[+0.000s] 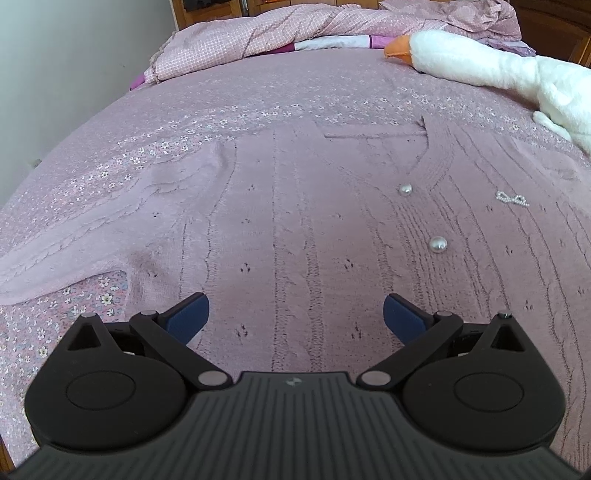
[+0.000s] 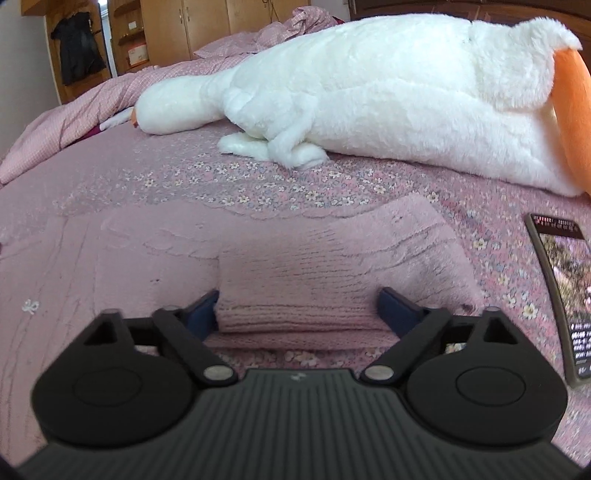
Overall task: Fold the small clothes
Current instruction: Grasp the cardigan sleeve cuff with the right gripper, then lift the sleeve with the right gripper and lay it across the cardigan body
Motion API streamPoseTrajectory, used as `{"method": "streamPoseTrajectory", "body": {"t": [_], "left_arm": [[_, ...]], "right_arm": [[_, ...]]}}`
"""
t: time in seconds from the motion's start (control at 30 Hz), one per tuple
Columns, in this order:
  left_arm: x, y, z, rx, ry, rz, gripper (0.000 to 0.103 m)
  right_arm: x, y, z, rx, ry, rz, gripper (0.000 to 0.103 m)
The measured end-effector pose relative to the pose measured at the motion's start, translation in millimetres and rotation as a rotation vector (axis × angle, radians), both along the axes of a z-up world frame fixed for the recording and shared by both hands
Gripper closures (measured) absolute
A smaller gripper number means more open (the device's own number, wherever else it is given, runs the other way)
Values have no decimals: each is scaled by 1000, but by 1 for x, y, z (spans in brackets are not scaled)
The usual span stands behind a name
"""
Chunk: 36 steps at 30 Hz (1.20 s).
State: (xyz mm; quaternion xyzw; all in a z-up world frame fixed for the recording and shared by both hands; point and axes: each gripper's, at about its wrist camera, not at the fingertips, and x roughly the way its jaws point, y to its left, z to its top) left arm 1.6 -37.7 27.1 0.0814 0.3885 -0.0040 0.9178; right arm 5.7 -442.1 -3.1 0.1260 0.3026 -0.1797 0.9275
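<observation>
A pink knitted cardigan (image 1: 295, 206) with pearl buttons (image 1: 438, 244) lies spread flat on the floral bedspread (image 1: 221, 96), one sleeve (image 1: 81, 236) stretched out to the left. My left gripper (image 1: 295, 314) hovers open just above the cardigan's body, nothing between its blue fingers. In the right wrist view the other sleeve's ribbed cuff (image 2: 295, 295) sits between the wide-apart fingers of my right gripper (image 2: 297, 308), which is open around it.
A big white plush goose (image 2: 369, 96) lies along the far side of the bed. A rumpled pink quilt (image 1: 258, 33) is piled at the head. A phone (image 2: 563, 288) rests on the bedspread at the right.
</observation>
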Motion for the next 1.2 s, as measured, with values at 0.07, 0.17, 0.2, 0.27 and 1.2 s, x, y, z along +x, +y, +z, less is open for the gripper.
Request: {"method": "streamPoseTrajectory", "body": {"t": [0.07, 0.17, 0.2, 0.27, 1.2], "left_arm": [[1, -2, -1, 1, 1, -7, 0], [-1, -3, -1, 3, -2, -17, 0], [-1, -3, -1, 4, -4, -19, 0], [-2, -2, 0, 7, -8, -21, 0], [-11, 8, 12, -36, 11, -21, 0]], "right_arm": [[1, 1, 2, -13, 1, 1, 37], [1, -1, 4, -7, -5, 1, 58], [2, -1, 5, -1, -7, 0, 63], [2, -3, 8, 22, -18, 0, 77], [-16, 16, 51, 192, -193, 73, 90]]}}
